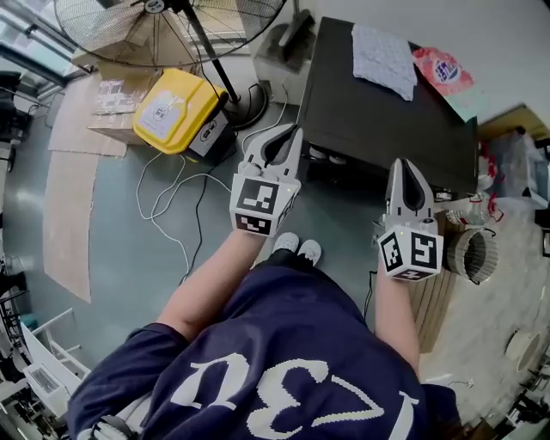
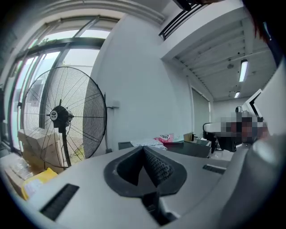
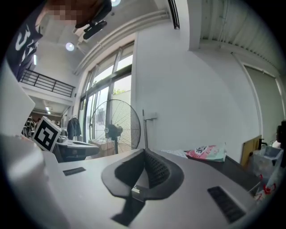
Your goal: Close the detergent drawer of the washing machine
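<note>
The washing machine [image 1: 387, 112] is a dark box seen from above at the top of the head view, with a pale folded cloth [image 1: 384, 60] and a pink detergent bag [image 1: 441, 69] on its lid. I cannot make out its detergent drawer. My left gripper [image 1: 290, 131] is shut and empty, its tips in front of the machine's near left corner. My right gripper [image 1: 405, 165] is also shut and empty, near the machine's front right. In the left gripper view the shut gripper [image 2: 144, 148] points level towards the machine top [image 2: 187, 148]. The right gripper [image 3: 144, 151] shows the same, with the pink bag [image 3: 206, 152] beyond.
A large floor fan [image 1: 163, 26] stands at the far left, with a yellow box [image 1: 174, 110] at its foot. White cables [image 1: 172, 206] trail over the grey floor. Cardboard sheets [image 1: 69, 223] lie at the left. A ribbed hose [image 1: 477, 253] and bottles [image 1: 468, 210] sit at the right.
</note>
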Available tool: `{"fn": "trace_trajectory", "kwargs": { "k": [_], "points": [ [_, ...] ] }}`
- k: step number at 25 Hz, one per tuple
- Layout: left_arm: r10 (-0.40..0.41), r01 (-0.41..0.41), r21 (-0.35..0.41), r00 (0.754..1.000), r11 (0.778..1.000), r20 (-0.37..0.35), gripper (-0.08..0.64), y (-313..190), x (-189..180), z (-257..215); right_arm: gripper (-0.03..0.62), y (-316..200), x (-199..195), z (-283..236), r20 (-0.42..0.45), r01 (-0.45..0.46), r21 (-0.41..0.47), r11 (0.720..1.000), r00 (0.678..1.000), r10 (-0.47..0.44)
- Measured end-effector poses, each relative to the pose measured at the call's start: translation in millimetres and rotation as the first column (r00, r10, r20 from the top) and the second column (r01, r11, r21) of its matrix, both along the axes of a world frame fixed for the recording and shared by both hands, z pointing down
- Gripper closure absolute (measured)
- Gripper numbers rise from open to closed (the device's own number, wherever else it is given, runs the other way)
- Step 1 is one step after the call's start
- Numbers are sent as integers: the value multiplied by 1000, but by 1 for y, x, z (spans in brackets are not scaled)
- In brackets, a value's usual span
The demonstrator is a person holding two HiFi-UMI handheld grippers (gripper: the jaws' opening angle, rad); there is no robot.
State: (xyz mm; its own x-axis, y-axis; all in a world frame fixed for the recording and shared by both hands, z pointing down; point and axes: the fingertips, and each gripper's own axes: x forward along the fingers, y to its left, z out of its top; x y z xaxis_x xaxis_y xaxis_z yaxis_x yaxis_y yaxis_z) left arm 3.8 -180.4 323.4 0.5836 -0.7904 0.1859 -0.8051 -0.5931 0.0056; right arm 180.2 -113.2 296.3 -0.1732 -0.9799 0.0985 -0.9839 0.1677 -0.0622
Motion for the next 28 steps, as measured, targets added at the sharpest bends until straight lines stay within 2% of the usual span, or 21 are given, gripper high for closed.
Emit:
{"fn": "trace_trajectory", "kwargs": {
  "k": [4, 13, 20, 28],
  "points": [
    [-7, 7, 39, 1000, 999, -2, 541, 4, -1, -19, 578, 4, 3, -24, 14, -7, 25, 1000, 1000, 7],
    [-22, 23, 41, 1000, 999, -12, 540, 9, -2, -30, 578, 14, 19, -58, -24, -57, 86, 995, 998, 59],
    [-29, 30, 52, 1000, 998, -11, 540, 13, 2, -33, 578, 15, 27, -61, -51, -66, 104, 992, 996, 72],
    [-36, 37, 52, 999, 998, -11, 540, 18, -2, -35, 578, 20, 22, -64, -42, -53, 115, 992, 997, 58]
  ]
}}
